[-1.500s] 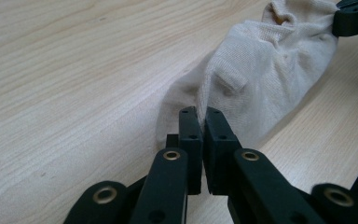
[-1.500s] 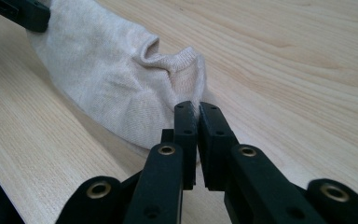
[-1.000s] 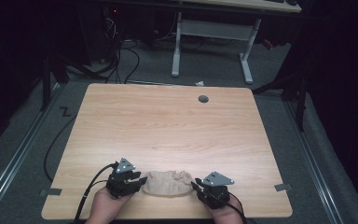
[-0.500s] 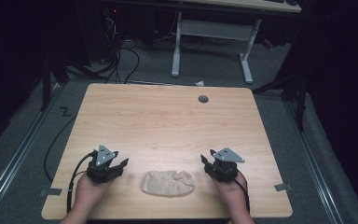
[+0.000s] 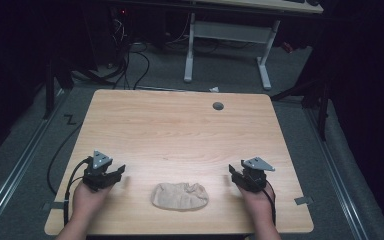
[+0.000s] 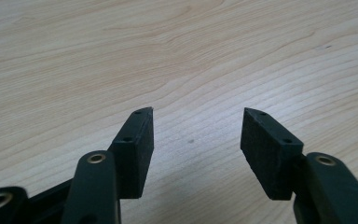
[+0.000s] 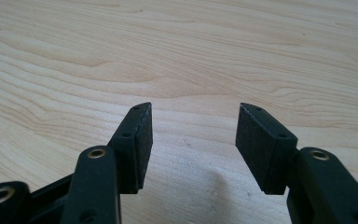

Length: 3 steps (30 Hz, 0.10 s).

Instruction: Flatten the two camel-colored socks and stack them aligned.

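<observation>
In the high view, the lower frame edge cuts off both forearms, and the far background beyond the table (image 5: 180, 130) is dark and hard to make out. One left gripper (image 5: 114, 176) sits at the table's near-left, one cable trailing from it over the near edge. In the left gripper view, the left gripper (image 6: 196, 133) stands released: its jaws have just been opening, and bare wood grain lies between the two black pads, with nothing held. One beige cloth (image 5: 180, 195), crumpled into a low oval heap, lies on the table near the front edge, between the two grippers and well apart from each; its folds are too small to resolve. One right gripper (image 5: 236, 176) sits at the near-right, released likewise. In the right gripper view, the right gripper (image 7: 192, 128) shows jaws that have just been opening, wide apart over bare wood. One grey grommet (image 5: 218, 106) sits near the table's far edge.
</observation>
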Motion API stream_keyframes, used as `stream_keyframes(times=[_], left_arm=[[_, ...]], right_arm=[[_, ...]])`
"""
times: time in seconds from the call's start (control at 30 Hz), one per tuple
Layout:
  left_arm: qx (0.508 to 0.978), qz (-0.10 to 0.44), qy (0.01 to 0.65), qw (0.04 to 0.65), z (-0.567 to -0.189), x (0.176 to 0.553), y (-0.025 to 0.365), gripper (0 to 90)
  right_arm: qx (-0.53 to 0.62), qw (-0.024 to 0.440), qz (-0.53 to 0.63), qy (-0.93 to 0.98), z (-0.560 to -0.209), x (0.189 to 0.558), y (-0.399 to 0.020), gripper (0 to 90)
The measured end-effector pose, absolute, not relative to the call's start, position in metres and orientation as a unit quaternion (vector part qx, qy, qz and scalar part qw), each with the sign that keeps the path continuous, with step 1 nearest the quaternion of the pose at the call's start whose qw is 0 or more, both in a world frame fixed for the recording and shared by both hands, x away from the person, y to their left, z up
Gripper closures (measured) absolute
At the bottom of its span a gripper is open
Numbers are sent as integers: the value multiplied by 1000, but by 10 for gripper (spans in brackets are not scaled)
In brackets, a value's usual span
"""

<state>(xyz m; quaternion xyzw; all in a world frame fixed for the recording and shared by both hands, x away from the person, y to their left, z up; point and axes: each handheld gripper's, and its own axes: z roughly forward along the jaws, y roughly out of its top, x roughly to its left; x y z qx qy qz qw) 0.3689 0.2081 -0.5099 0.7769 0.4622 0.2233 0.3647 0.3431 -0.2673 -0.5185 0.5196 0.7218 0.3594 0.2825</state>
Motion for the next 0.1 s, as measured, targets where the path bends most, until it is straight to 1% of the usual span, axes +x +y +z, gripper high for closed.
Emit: stream_keyframes(times=[0.1], left_arm=[[782, 226, 452, 365, -506, 368, 205, 446]], right_arm=[[512, 287, 358, 726, -518, 341, -267, 463]])
